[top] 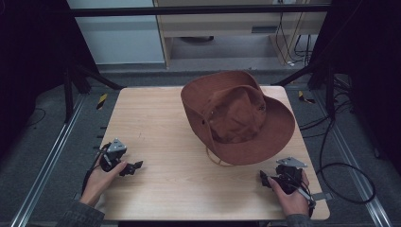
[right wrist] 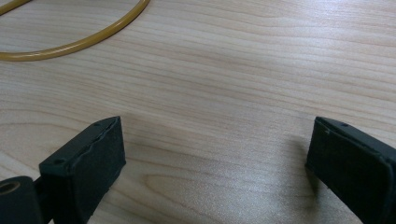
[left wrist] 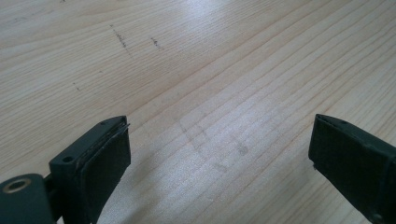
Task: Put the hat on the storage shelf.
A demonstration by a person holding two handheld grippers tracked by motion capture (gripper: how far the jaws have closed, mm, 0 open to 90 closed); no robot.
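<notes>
On table, brown hat, crown up

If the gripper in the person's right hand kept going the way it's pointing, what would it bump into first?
Probably bare table first, since the right gripper tilts down at it. Skimming along the wood, it would likely reach the hat's yellow cord.

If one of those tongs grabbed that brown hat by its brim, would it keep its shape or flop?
The brown hat would probably flop somewhat: its crown is dented and creased, which suggests soft fabric. It is likely light for its size, so a push might slide it across the wooden table. Its yellowish chin cord lies loose and would likely dangle or drag.
</notes>
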